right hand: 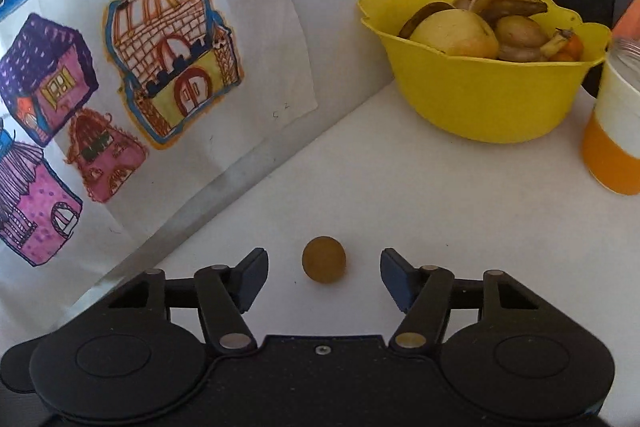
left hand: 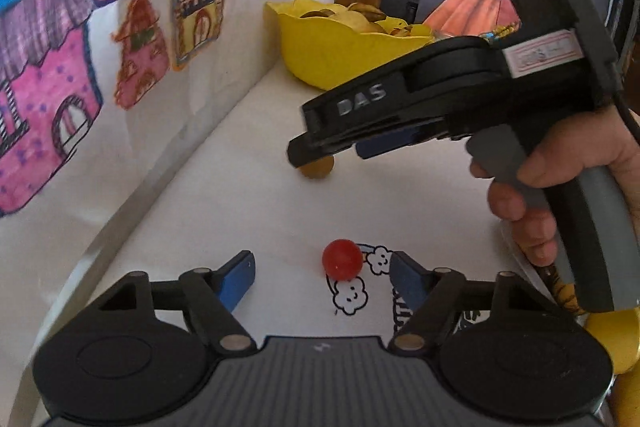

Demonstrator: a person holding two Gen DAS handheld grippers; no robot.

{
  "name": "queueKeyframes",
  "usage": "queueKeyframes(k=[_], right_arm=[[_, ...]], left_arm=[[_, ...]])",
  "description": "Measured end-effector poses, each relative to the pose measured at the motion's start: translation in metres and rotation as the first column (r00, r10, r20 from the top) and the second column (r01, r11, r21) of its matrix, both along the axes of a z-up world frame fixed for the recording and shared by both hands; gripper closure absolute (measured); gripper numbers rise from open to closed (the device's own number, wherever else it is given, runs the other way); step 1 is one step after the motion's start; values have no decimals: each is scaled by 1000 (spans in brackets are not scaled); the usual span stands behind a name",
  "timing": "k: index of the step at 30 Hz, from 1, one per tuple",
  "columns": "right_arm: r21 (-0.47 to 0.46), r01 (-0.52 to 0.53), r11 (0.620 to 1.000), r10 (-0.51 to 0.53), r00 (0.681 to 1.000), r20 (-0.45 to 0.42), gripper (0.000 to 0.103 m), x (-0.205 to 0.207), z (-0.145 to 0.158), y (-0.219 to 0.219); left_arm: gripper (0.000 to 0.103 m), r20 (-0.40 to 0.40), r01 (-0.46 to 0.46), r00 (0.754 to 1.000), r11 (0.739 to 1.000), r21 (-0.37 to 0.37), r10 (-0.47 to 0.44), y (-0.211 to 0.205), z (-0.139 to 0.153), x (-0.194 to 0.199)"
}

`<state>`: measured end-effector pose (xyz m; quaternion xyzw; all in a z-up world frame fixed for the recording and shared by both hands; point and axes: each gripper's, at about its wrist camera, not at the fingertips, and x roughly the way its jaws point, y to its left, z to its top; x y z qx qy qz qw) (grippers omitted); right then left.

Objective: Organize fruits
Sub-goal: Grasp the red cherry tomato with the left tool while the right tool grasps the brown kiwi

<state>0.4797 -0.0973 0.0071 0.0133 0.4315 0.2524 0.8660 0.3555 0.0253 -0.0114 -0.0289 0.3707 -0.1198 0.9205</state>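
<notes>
A white table [right hand: 400,187] runs along a wall hung with coloured house drawings [right hand: 168,55]. At its far corner sits a yellow bowl [right hand: 480,95] heaped with fruit, the landmark here. Just right of the bowl stands an orange-and-white jar [right hand: 612,131]. Nearer than the bowl, the right claw [right hand: 324,273] gapes wide around a small brown fruit [right hand: 324,259], not touching it. Nearer still, the left claw [left hand: 322,277] is spread wide, a red fruit [left hand: 342,259] between its fingers.
</notes>
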Motion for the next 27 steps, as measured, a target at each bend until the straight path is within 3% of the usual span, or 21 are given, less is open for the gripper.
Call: queueKeyframes(k=[4, 8, 13, 18, 21, 27], right_arm=[[-13, -15, 1000, 16, 1000, 14, 43, 0, -2, 6], [-17, -17, 1000, 17, 1000, 16, 52, 3, -6, 7], [-38, -20, 999, 21, 1000, 13, 66, 2, -13, 9], [-51, -30, 998, 32, 999, 43, 68, -2, -16, 8], [-75, -42, 996, 46, 997, 64, 74, -4, -16, 9], [-56, -36, 998, 40, 997, 60, 75, -9, -10, -2]], left_arm=[[31, 16, 39, 999, 999, 14, -39, -7, -2, 2], [45, 35, 43, 998, 997, 57, -45, -14, -3, 5], [59, 40, 20, 999, 999, 46, -22, -14, -3, 8], [72, 24, 34, 999, 999, 40, -35, -16, -1, 10], [76, 16, 37, 999, 999, 26, -37, -16, 1, 10], [80, 25, 37, 999, 999, 24, -38, -17, 2, 8]])
